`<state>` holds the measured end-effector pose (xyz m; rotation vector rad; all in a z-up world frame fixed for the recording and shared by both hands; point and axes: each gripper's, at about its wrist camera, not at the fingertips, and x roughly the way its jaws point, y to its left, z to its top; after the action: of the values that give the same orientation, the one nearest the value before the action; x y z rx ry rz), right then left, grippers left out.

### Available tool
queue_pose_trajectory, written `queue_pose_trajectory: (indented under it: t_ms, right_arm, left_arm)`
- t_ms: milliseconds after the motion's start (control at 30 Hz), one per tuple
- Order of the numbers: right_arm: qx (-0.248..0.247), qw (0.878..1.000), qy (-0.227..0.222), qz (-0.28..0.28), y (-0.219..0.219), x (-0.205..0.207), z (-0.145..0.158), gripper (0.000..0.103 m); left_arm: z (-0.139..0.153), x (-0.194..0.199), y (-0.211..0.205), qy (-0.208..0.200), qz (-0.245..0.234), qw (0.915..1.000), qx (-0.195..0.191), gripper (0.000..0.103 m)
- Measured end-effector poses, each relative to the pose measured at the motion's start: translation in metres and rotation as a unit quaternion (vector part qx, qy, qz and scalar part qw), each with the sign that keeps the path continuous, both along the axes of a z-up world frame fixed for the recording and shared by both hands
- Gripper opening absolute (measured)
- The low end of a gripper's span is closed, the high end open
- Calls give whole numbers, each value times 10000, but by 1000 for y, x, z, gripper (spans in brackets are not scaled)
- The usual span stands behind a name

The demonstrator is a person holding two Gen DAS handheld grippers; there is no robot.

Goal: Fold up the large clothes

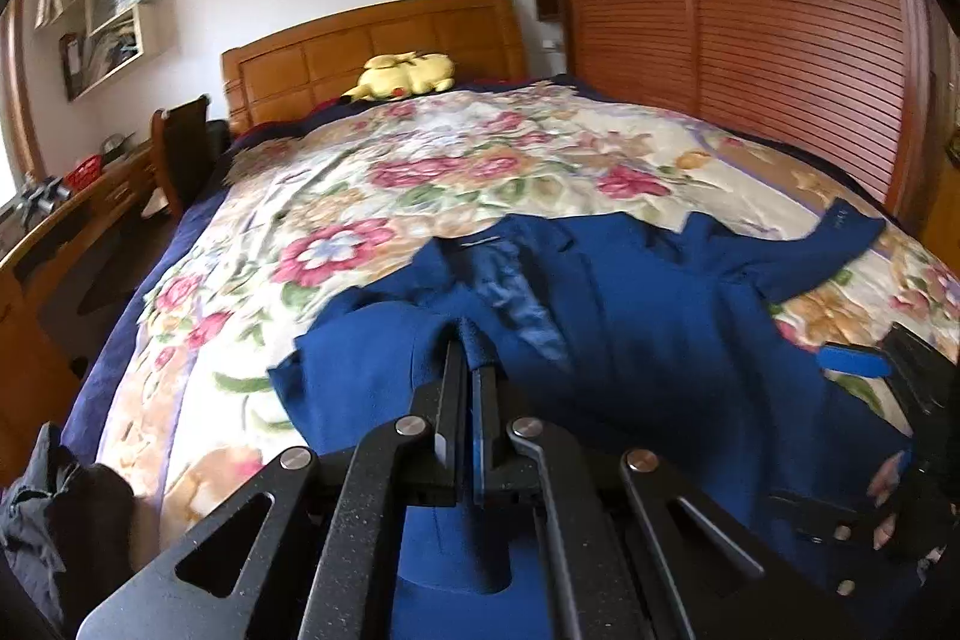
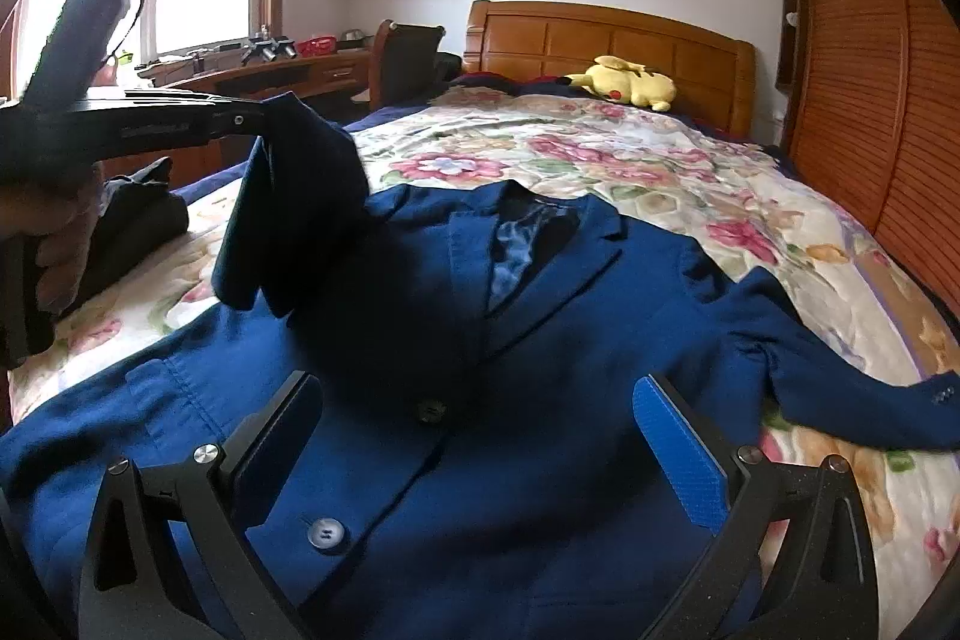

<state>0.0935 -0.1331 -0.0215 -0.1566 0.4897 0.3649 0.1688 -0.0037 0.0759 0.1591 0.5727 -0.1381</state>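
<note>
Blazer [image 2: 540,340], blue, face-up on floral bed [image 2: 690,160]. Left gripper [image 1: 471,358] jaws clamp its raised sleeve [image 2: 288,220]; right gripper [image 2: 480,436] jaws open above front. Risk: sleeve slipping, skewing fold.

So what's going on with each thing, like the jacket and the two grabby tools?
Blue button-up suit jacket: face up on the floral bedspread, front closed.
Jacket's left sleeve: lifted off the bed, hanging from the left tool.
Jacket's other sleeve: flat, stretched sideways.
Left tool: shut on the sleeve.
Right tool: open, empty, over the jacket.
Yellow plush toy: lying by the headboard.
</note>
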Motion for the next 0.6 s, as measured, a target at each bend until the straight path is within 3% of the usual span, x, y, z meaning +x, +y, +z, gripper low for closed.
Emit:
queue_pose_trajectory:
  t_ms: [267,367,433,600]
  right_arm:
    - [-8,10000,-6,-64,-9,-7,4,103]
    - [4,10000,-7,-81,-11,-9,4,103]
    - [31,10000,-11,-86,-13,-9,6,103]
    - [38,10000,-13,-57,-10,-12,7,103]
  left_arm:
    - [-11,-16,-19,146,21,9999,65,3]
    - [-21,-24,-18,264,63,9996,-63,17]
    - [-28,-31,-16,252,93,9996,-72,32]
    - [-44,-49,-9,345,21,9992,-185,41]
